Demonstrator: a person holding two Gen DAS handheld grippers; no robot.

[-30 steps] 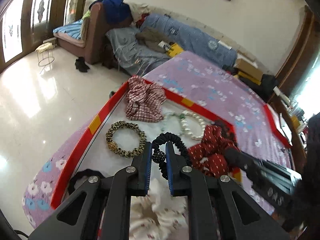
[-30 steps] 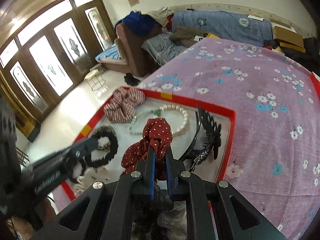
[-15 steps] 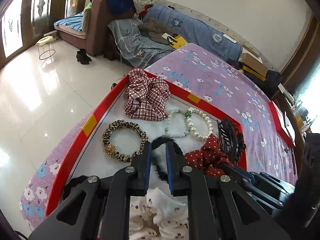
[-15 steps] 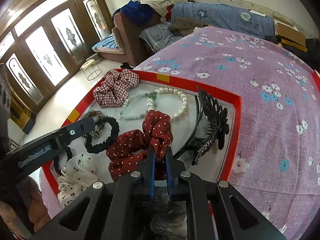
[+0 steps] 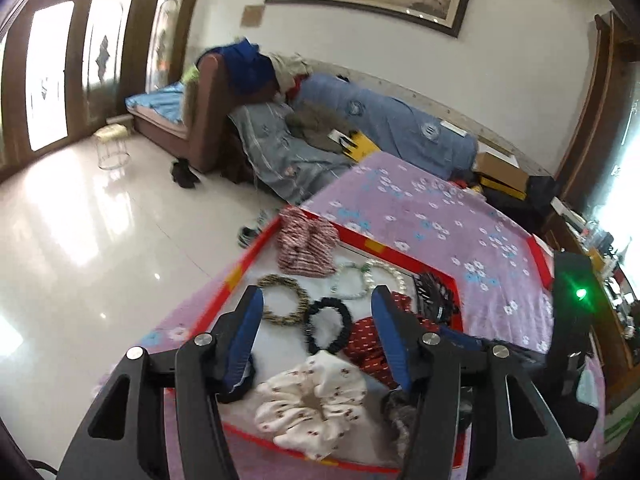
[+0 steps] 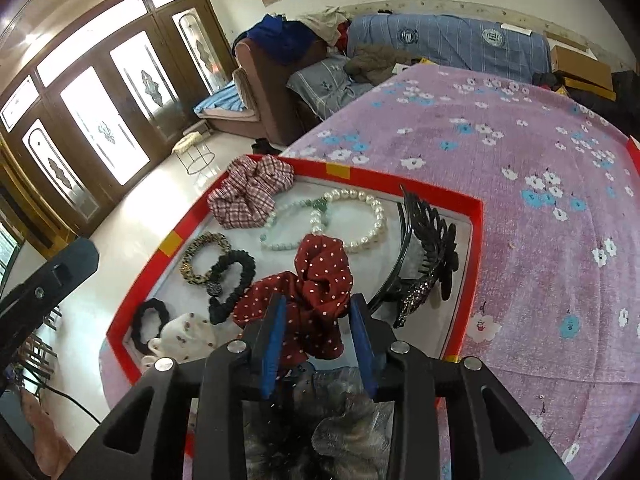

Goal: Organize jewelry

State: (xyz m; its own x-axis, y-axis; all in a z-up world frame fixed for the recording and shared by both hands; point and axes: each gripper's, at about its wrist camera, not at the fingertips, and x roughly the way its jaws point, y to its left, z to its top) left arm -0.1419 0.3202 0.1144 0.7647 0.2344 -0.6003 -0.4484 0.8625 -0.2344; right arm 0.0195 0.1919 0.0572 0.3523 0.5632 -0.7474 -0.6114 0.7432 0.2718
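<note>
A red-rimmed tray [image 6: 474, 216] lies on the purple flowered cloth and holds hair ties and jewelry. In the right wrist view my right gripper [image 6: 318, 322] is open just over the red dotted scrunchie [image 6: 316, 280], which lies in the tray. The black beaded hair tie [image 6: 230, 280], leopard hair tie [image 6: 202, 254], pearl bracelet [image 6: 366, 220], plaid scrunchie [image 6: 248, 190] and black hair claw [image 6: 430, 248] lie around it. In the left wrist view my left gripper [image 5: 318, 328] is open and empty above the black hair tie [image 5: 326, 326] and the white flowered scrunchie [image 5: 310, 400].
The purple flowered cloth [image 6: 540, 184] spreads to the right of the tray. A grey furry scrunchie [image 6: 332, 432] lies under my right gripper. A small black hair tie [image 6: 148, 324] sits in the tray's near left corner. A tiled floor [image 5: 80, 240] and a sofa [image 5: 208, 112] lie beyond.
Both grippers have opened. The left let go of the black beaded hair tie and the right let go of the red dotted scrunchie; both now lie in the tray. The left gripper has pulled back and up.
</note>
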